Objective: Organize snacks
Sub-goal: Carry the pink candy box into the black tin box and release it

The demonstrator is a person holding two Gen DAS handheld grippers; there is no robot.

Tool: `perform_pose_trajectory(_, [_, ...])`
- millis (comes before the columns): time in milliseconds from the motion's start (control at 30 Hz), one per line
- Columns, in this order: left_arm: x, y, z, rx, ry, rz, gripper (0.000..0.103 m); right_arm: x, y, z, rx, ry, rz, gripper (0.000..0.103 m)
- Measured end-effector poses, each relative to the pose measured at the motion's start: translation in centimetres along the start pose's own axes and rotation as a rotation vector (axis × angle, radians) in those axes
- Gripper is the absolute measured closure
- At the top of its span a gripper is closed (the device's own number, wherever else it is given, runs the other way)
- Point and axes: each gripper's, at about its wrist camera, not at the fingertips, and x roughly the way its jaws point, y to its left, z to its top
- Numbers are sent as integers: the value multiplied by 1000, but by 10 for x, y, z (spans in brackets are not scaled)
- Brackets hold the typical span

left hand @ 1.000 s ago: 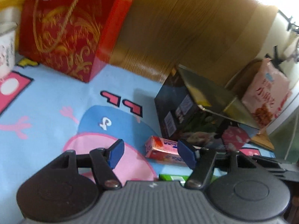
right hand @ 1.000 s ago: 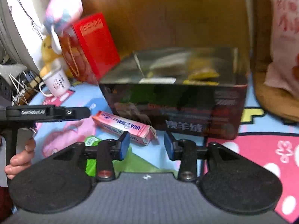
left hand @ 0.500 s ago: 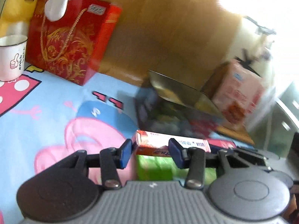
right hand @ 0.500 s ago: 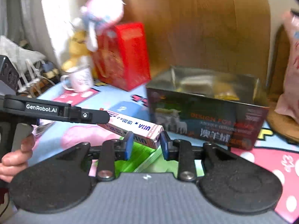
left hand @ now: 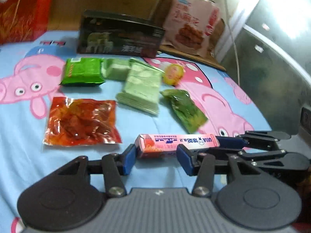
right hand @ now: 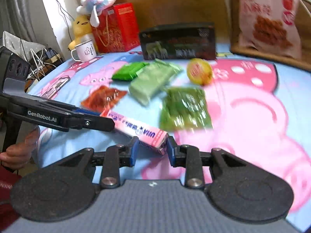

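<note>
A long pink candy box (left hand: 180, 141) hangs above the cartoon bedsheet (left hand: 23, 136) between my two grippers. My right gripper (right hand: 152, 151) has its pads pressed on the box's near end (right hand: 153, 137), though its jaws are opening slightly. In the left wrist view the box's other end lies across the fingertips of my left gripper (left hand: 155, 155). Those jaws are opening, and the right pad does not press on the box. A red snack packet (left hand: 79, 124), a bright green one (left hand: 82, 74), a pale green one (left hand: 141, 88), a dark green one (left hand: 184, 108) and a round yellow snack (left hand: 173, 73) lie on the sheet.
An open dark box (right hand: 178, 42) stands at the back against the wooden headboard. A red gift bag (right hand: 116, 27), a mug (right hand: 85, 51) and plush toys sit back left. A big pink snack bag (right hand: 266, 17) leans back right. A person's hand (right hand: 15, 153) grips the left tool.
Both grippers have drawn back from the dark box, and the pink box has come with them. The left jaws stand narrower than a second ago. Several snacks on the sheet have come into view.
</note>
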Motion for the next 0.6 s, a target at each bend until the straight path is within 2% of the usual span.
perform_pose_trajectory(100, [-8,-9,-2,28,4,-1,44,-8,0,-8,6,-21,2,66])
perform_pose_trajectory(167, [-16,-9,0,21,-28,20,35,-12,1,-10,-11,-31,-3,64])
perform_pose_trajectory(233, [-24,-4,4,-1,-54,35,34,-15,3,-14,-35,-44,-19,58])
perform_pose_trajectory(300, [-24,-1,7,-30,-48,23,34,-14,2,-16,-56,-49,-31,58])
perform_pose_trajectory(400, [-6,-1,11,-50,7,-2,42,-11,-1,-20,-58,-56,-14,58])
perform_pose_trajectory(433, [2,-2,9,-51,43,-14,55,-9,-1,-19,-60,-53,3,62])
perform_pose_trajectory(467, [6,-3,7,-50,43,-10,54,-6,1,-20,-64,-48,17,68])
perform_pose_trajectory(533, [4,-10,7,-11,50,23,54,-3,7,-20,-94,-55,-14,79])
perform_pose_trajectory(600, [-2,-10,14,-12,46,12,55,-5,6,-14,-98,-62,-21,81])
